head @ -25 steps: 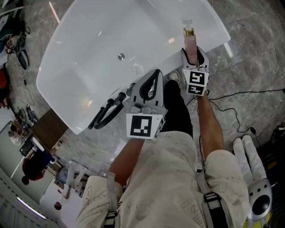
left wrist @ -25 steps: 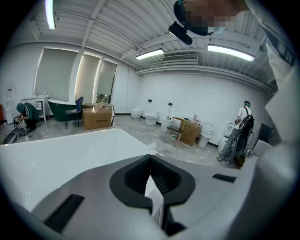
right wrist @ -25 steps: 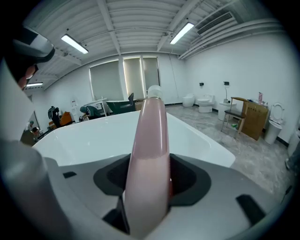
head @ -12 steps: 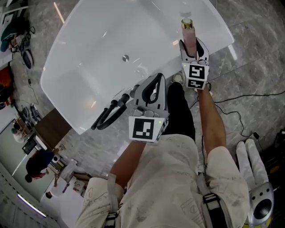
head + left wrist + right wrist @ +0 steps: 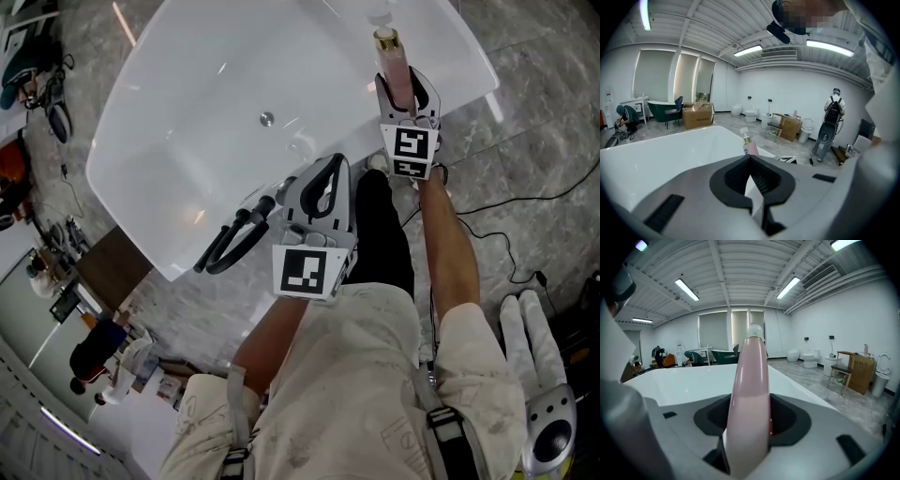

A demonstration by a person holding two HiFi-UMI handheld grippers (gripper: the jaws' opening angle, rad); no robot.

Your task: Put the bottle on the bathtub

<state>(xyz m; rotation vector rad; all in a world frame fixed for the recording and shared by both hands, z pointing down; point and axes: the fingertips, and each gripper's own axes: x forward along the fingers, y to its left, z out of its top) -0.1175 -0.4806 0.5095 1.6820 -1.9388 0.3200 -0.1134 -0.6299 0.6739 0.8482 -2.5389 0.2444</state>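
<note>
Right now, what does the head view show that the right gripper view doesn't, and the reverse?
Head view only: the left gripper, shut on nothing near the bathtub rim, the black fixture beside it, and the drain. Right gripper view only: the jaws closed on the bottle's pink body, plus a toilet and a chair across the room. Both: the bottle upright in the right gripper, and the white bathtub.

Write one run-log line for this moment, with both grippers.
right gripper: shut on pink pump bottle, upright over bathtub rim | left gripper: fingers together, empty | bottle not yet released
</note>
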